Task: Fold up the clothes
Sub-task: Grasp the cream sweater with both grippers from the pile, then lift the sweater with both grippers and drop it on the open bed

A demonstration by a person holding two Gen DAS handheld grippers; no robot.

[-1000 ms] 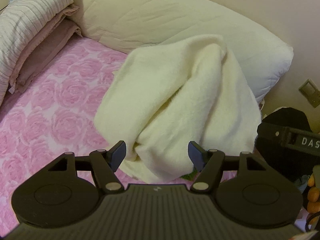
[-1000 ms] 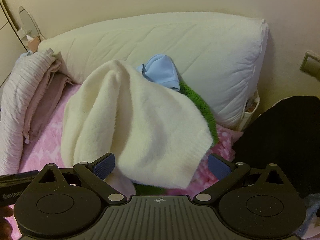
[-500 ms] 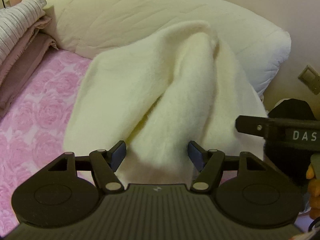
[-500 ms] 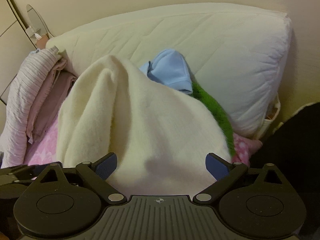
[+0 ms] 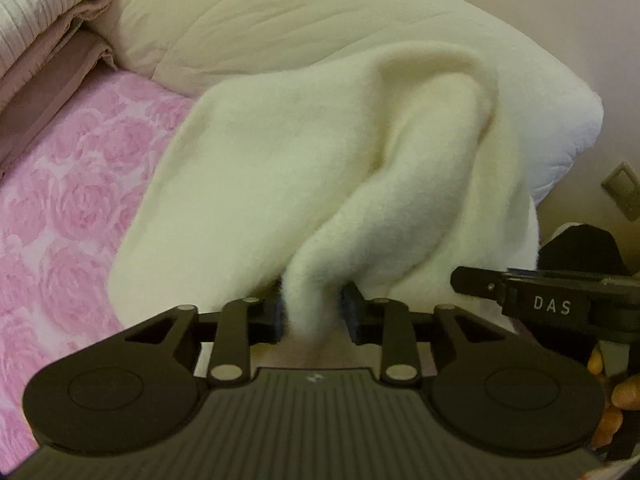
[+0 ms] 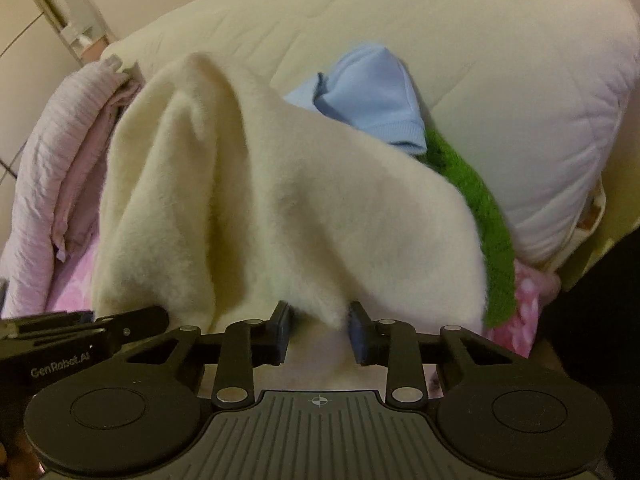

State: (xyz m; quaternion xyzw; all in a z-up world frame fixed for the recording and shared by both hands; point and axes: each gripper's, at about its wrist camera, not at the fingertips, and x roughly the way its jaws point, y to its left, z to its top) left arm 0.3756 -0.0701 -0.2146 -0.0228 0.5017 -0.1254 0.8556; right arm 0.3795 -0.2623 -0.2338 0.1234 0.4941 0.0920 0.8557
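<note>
**Ana:** Left wrist view first. What does the bed look like?

**Ben:** Its pink rose-print bedspread (image 5: 60, 216) fills the left side. A big cream quilted duvet (image 5: 320, 20) is bunched along the beige wall (image 5: 580, 8), and folded bedding in mauve and striped grey (image 5: 44, 40) is stacked at upper left. A wall plate (image 5: 622, 190) shows at far right.

**Ana:** And the garment?

**Ben:** The cream fleece garment (image 5: 280, 184) lies heaped on the bedspread against the duvet. The left claw (image 5: 314, 312) is closing, and a gathered fold of the fleece runs down between its dark pads (image 5: 352, 308); the left pad already touches the cloth.

**Ana:** Right wrist view?

**Ben:** Same heap (image 6: 280, 208) from the other side. A light blue garment (image 6: 372, 92) and a green fuzzy one (image 6: 480, 208) lie behind it, against the duvet (image 6: 500, 60). The right claw (image 6: 318, 332) is closing too, with an edge of fleece hanging between the pads, which don't clearly pinch it. The left tool's black body (image 6: 60, 344) juts in at lower left, just beside it.

**Ana:** The room?

**Ben:** A pale wall, with a cabinet front (image 6: 20, 60) at far left.
</note>
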